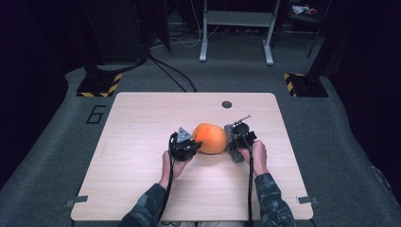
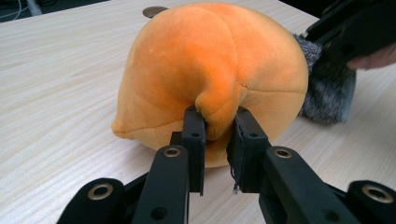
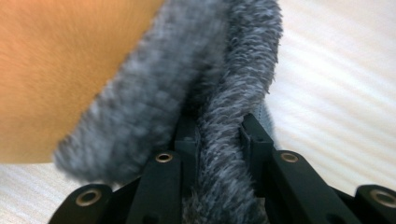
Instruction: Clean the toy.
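An orange plush toy [image 1: 210, 138] with a grey furry part [image 1: 232, 146] lies in the middle of the wooden table [image 1: 142, 123]. My left gripper [image 1: 189, 144] is at the toy's left side, shut on a small orange nub [image 2: 215, 112] of the plush toy [image 2: 210, 60]. My right gripper [image 1: 236, 142] is at the toy's right side, shut on the grey furry part [image 3: 224, 121], with the orange body [image 3: 56, 65] just beyond it. The grey fur [image 2: 327, 93] and the right gripper show past the toy in the left gripper view.
A dark round grommet [image 1: 227, 104] sits near the table's far edge. Beyond the table are white desk legs [image 1: 204, 42], cables on the grey floor and yellow-black striped bases [image 1: 100, 85]. Bare wood surrounds the toy on all sides.
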`<state>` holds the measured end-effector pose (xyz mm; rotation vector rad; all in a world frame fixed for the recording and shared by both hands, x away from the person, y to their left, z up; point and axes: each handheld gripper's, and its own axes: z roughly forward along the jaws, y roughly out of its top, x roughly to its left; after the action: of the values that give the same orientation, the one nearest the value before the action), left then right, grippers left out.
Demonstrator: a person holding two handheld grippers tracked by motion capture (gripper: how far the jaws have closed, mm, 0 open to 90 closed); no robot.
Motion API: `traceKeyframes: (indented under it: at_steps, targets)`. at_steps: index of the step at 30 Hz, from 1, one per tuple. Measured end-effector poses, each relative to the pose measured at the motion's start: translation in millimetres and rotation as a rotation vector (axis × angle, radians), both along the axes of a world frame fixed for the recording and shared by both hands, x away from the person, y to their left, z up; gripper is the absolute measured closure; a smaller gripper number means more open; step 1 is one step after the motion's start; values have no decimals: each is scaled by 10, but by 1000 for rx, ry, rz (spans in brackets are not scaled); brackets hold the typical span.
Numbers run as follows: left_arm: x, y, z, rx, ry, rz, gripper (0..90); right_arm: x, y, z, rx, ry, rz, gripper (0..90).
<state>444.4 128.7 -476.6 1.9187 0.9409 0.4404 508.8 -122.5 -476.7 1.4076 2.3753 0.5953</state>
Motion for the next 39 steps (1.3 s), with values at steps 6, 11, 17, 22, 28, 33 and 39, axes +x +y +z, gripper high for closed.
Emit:
traceKeyframes:
  at_steps: [6, 11, 17, 22, 28, 33, 39]
  targets:
    - [1, -1, 2, 2, -1, 1, 774, -117, 8, 472, 47, -136, 19, 729]
    - [0, -3, 3, 4, -2, 2, 774, -213, 160, 741, 90, -195, 83, 729]
    - [1, 3, 4, 7, 0, 3, 773, -289, 455, 858, 100, -245, 192, 728]
    - [4, 8, 2, 5, 0, 2, 773, -333, 474, 897, 164, -274, 207, 729]
    - [-1, -18, 7, 12, -9, -3, 773, -343, 511, 911, 152, -255, 241, 729]
    - [-1, -21, 1, 13, -2, -5, 772, -304, 517, 788, 83, -232, 225, 730]
    - [7, -9, -9, 13, -1, 0, 772, -260, 329, 659, 47, -186, 139, 730]
